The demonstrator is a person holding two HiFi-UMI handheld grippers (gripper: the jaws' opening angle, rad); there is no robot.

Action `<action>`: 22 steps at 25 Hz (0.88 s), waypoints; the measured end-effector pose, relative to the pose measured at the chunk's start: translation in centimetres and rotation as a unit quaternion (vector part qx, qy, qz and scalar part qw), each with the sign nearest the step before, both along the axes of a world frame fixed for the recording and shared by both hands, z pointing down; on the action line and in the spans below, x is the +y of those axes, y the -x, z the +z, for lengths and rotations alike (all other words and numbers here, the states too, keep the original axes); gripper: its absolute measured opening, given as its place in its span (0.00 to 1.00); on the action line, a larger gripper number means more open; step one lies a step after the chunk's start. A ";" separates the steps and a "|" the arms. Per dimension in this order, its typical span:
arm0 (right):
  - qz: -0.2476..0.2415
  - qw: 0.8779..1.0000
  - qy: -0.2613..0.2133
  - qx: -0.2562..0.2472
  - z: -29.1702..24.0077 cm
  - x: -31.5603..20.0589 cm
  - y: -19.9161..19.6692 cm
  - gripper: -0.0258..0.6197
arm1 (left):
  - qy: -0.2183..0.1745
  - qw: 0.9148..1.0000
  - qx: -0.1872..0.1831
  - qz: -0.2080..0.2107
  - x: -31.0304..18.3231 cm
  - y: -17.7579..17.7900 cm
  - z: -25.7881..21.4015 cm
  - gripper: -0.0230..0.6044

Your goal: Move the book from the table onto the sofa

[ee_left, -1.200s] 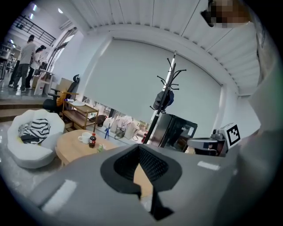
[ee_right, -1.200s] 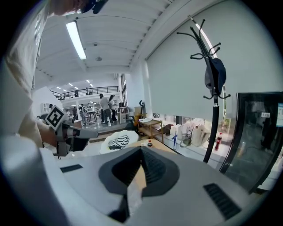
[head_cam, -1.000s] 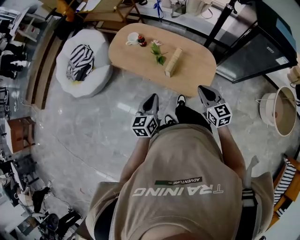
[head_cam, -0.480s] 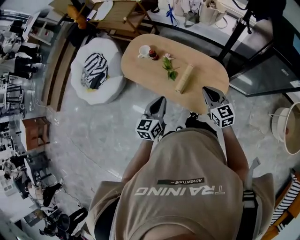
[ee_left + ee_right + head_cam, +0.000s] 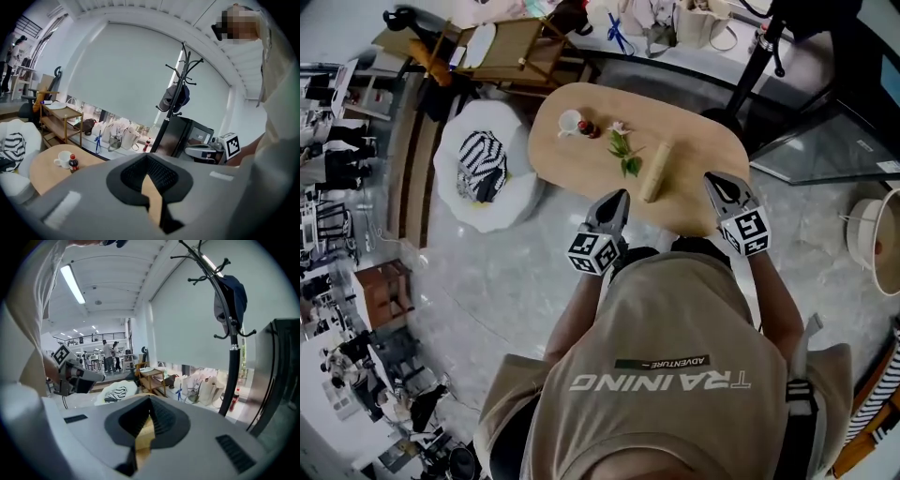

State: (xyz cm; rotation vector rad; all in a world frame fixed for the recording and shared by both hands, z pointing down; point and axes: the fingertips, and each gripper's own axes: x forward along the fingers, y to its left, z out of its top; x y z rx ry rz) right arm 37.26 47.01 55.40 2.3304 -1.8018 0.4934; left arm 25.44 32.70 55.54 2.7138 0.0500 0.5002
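A person stands at the near edge of the oval wooden table, left gripper and right gripper both closed on nothing and touching nothing, flanking the tan book that lies on the tabletop, the white sofa to the left.

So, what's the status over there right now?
Left hand-held gripper shut, empty; right hand-held gripper same. Book on table, untouched. Flower sprig beside it, nothing blocking.
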 end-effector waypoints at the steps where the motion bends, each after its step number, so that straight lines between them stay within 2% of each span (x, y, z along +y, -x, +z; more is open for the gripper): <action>1: 0.009 1.000 0.001 0.002 0.0 0.0 -0.5 0.05 | 0.002 1.000 0.000 0.001 -0.2 -0.6 0.2 0.02; 7: 0.034 0.999 0.017 -0.008 -0.3 -0.4 0.3 0.05 | 0.015 1.000 -0.003 0.017 -1.7 -2.4 1.5 0.02; 13: 0.095 0.995 0.026 -0.014 -1.6 -1.0 1.0 0.05 | 0.007 0.996 -0.038 0.077 -2.3 -3.2 4.1 0.02; 19: 0.128 0.990 0.059 -0.010 -0.4 -1.4 3.1 0.05 | -0.030 0.991 -0.095 0.094 -3.2 -3.4 8.1 0.02; 22: 0.156 0.986 0.050 -0.010 0.0 -1.3 3.1 0.05 | -0.039 0.985 -0.134 0.105 -3.0 -3.7 10.3 0.03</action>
